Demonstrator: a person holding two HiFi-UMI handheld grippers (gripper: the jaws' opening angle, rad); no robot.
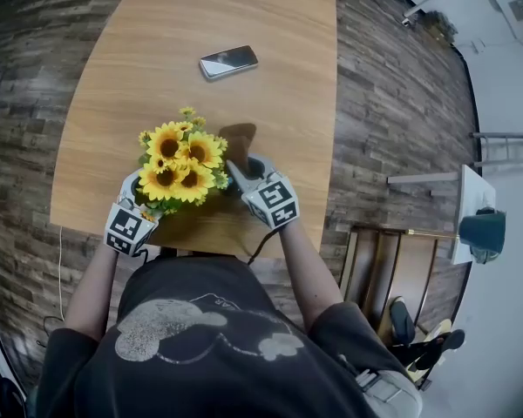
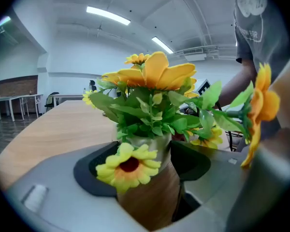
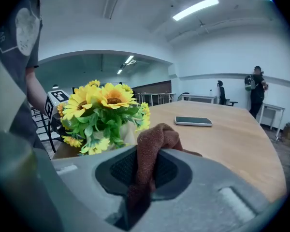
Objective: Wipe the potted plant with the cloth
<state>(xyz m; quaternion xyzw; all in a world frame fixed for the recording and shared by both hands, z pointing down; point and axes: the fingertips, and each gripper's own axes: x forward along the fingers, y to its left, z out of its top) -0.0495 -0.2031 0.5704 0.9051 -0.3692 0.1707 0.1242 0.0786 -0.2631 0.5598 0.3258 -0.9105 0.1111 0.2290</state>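
Potted plant point(image 1: 181, 159) stands close to the near edge of the table point(image 1: 244, 16), right in front of us. Our left gripper point(image 1: 132, 200) is clenched around its brown pot point(image 2: 150, 197). Our right gripper point(image 1: 242, 174) sits just beside the blooms, clamped on a bunched brown cloth point(image 3: 154, 144). We think the main risk is that edge: a firm sideways wipe could tilt the pot in the left jaws or slide it toward us and off the table if that hold is light. The cloth is pinched only by a narrow fold, so we judge that dragging it through the stems could pull it free. It could also snag a petal and bend a flower head. One low sunflower point(image 2: 128, 164) droops over the left jaws, and any regrip might crush it. The yellow heads crowd above the leaves and block the way to the foliage and the pot's rim, so we would have to come in from the side. Farther up the table lies a phone point(image 1: 228, 61), well apart and no obstacle. Beyond the table, to the right, there is furniture on the wooden floor point(image 1: 392, 103), clear of our work.
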